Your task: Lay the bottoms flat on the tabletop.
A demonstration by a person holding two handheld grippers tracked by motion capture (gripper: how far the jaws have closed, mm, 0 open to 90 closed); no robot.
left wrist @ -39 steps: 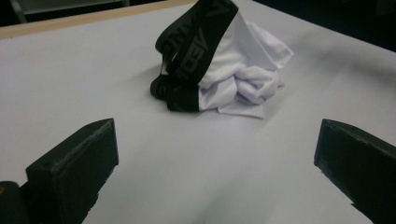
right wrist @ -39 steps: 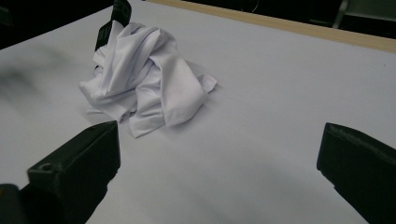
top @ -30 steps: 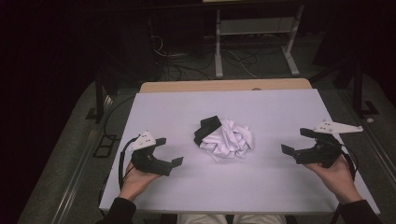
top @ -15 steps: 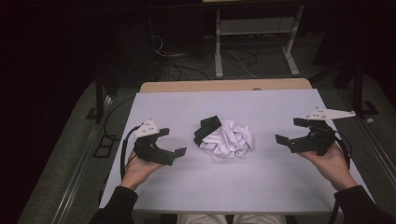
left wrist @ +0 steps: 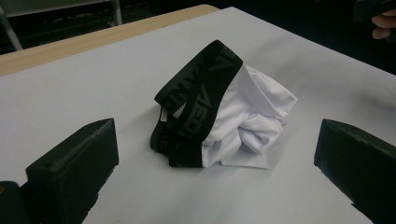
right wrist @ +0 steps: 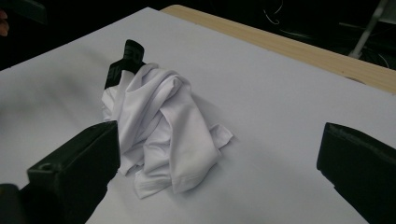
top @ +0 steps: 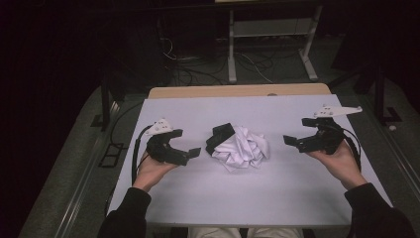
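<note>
White garment: crumpled underwear [top: 242,148] with black waistband [left wrist: 196,100], mid-table [top: 277,198].
Left gripper [top: 185,151]: jaws apart, empty, just left of the heap, pointing at it.
Right gripper [top: 295,142]: jaws apart, empty, to its right, not touching.
</note>
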